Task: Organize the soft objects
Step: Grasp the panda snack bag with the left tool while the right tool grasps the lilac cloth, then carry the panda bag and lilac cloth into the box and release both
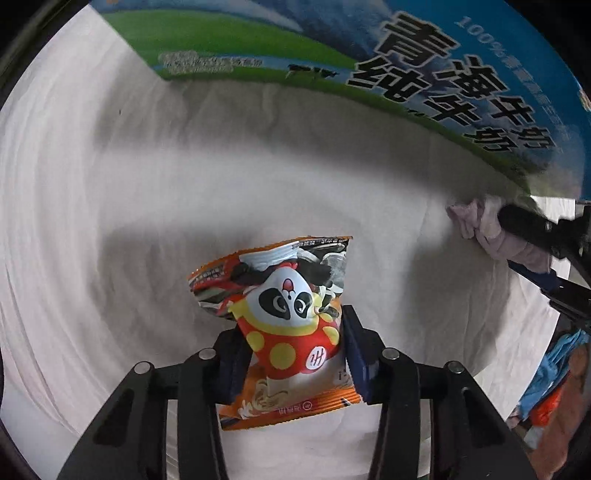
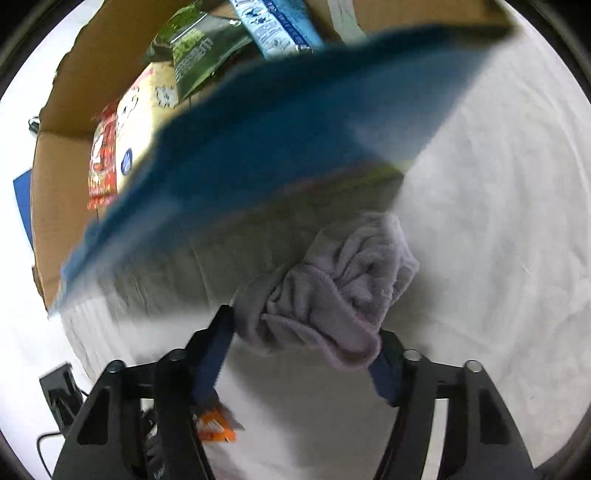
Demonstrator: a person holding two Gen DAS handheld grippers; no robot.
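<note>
My left gripper (image 1: 291, 347) is shut on an orange snack packet with a panda picture (image 1: 284, 325), held above a white cloth (image 1: 147, 221). My right gripper (image 2: 306, 332) is shut on a crumpled pale lilac cloth (image 2: 340, 288), held close to the blue side of a milk carton box (image 2: 295, 129). The right gripper and the lilac cloth (image 1: 480, 225) also show at the right edge of the left wrist view, next to the box wall (image 1: 443, 74). An orange corner of the snack packet (image 2: 216, 430) shows low in the right wrist view.
The open cardboard box holds several packets: a green one (image 2: 195, 48), a light blue one (image 2: 277, 26), a cream one (image 2: 144, 110) and a red one (image 2: 101, 155). Blue and orange items (image 1: 554, 387) lie at the cloth's right edge. A black object with cable (image 2: 59, 391) lies at lower left.
</note>
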